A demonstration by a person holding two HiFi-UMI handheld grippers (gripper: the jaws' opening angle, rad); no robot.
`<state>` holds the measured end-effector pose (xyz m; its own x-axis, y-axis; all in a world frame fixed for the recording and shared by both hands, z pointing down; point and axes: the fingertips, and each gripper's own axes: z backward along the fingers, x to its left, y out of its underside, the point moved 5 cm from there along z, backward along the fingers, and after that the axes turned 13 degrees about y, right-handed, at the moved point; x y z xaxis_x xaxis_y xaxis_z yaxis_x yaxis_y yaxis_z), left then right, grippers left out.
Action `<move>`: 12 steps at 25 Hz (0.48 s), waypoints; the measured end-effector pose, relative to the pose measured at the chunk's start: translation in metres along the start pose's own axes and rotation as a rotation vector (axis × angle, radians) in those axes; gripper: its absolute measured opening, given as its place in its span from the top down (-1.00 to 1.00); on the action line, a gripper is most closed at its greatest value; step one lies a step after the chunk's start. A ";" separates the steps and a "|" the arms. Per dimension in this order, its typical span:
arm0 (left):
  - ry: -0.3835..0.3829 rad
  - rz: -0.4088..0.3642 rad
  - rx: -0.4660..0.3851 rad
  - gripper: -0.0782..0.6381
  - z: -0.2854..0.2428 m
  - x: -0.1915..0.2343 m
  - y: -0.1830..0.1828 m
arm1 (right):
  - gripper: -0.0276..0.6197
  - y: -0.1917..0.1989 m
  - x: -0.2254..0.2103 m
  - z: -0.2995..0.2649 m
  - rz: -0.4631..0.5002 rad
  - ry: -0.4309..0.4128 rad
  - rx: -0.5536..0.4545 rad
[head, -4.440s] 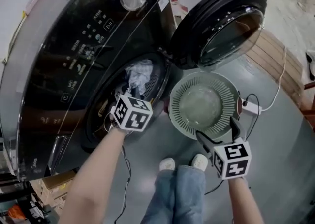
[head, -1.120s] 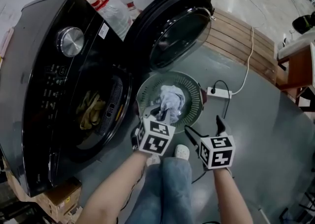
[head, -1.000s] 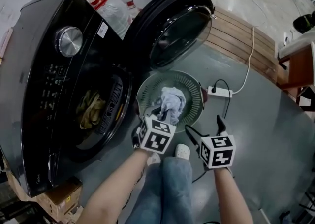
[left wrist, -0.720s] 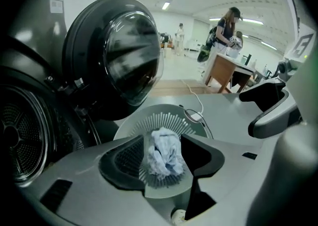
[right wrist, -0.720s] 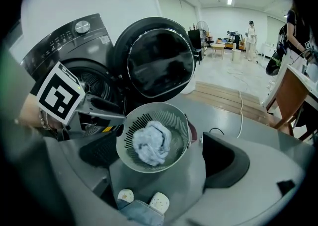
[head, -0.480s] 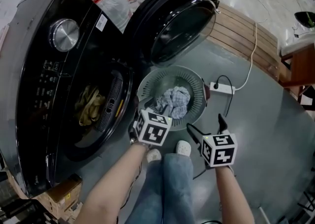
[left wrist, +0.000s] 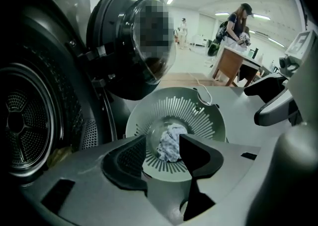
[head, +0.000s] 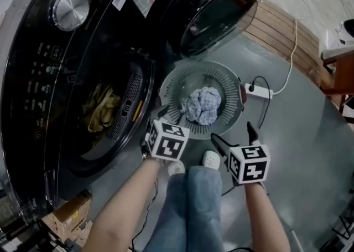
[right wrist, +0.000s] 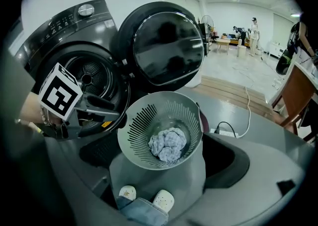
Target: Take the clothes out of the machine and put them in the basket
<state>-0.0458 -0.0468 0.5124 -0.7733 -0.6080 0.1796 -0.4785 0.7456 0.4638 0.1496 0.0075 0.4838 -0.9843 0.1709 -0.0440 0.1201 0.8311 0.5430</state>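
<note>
Nearest, the legs (head: 191, 206) in jeans and a pair of pale shoes (head: 211, 160) are seen on the grey floor (head: 298, 151). Just beyond them the left gripper (head: 160, 117) is held steeply downward at the near rim of the basket (head: 177, 82). Its jaws are set narrowly apart and are closing, and nothing is caught between them. The right gripper (head: 232, 134) is held beside it, at the basket's near right edge, with its jaws spread wide and empty. In the bottom of the round slotted basket, which stands on the floor, a crumpled pale cloth (head: 202, 105) is lying loose, touched by neither gripper. To the left of the basket the black washing machine (head: 50, 68) is found with its door (head: 221, 7) swung open above the basket. Inside the drum a yellowish garment (head: 102, 109) is visible. Farther right a white power strip (head: 255, 91) is laid beside the basket, and wooden boards (head: 282, 35) are seen beyond it.
</note>
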 end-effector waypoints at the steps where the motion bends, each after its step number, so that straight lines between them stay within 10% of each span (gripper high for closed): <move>1: 0.000 0.004 0.003 0.20 -0.001 0.002 0.006 | -0.76 0.002 0.004 -0.003 0.002 -0.004 0.002; 12: 0.005 0.039 0.007 0.20 -0.022 0.016 0.065 | -0.76 0.040 0.045 -0.042 0.003 -0.033 0.016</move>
<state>-0.0796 -0.0143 0.5644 -0.7895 -0.5796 0.2017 -0.4508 0.7707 0.4504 0.1052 0.0264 0.5388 -0.9792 0.1907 -0.0699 0.1256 0.8387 0.5299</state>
